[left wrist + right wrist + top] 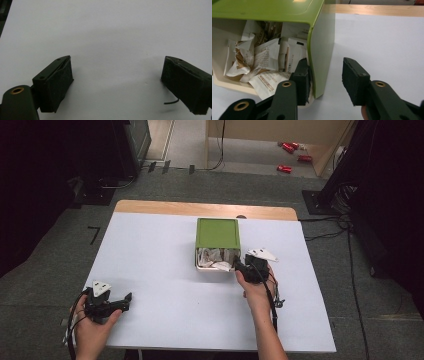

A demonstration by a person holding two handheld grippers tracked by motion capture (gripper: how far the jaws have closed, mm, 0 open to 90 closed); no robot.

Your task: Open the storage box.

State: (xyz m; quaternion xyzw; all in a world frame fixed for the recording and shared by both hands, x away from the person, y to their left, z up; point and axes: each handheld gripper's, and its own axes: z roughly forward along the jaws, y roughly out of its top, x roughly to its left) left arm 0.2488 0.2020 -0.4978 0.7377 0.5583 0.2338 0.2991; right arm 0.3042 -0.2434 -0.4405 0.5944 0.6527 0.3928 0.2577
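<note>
**Right tongs straddling the green cover's side wall; left tongs idle**

Grey carpet is seen around a table (150,270) covered in white, with a bare wooden strip along its far edge. Dark stands are seen at both sides of the room, and red items (290,155) lie on the floor well beyond the far edge.

A box (217,245) with a green cover (217,233) over a cream base is placed slightly beyond the middle of the table, its far end near the wooden strip. The near end is uncovered, and crumpled paper packets (215,257) are seen inside. In the right gripper view, the packets (264,65) are piled against the cream base (227,82), under the overhang of the green cover (322,52).

The right tongs (239,266) are held at the box's near right corner. In the right gripper view, the right tongs (325,80) are set astride the green side wall: one jaw is inside, close against the wall beside the packets; the other stands outside, clearly apart from it. A medium gap is kept, and nothing is gripped.

The left tongs (125,301) are held near the table's near-left corner, well apart from the box. In the left gripper view, the left tongs (117,85) are spread wide over bare white surface, with nothing between them.

Open white surface is available left of the box, right of it up to the table edge, and along the near edge between the hands.
</note>
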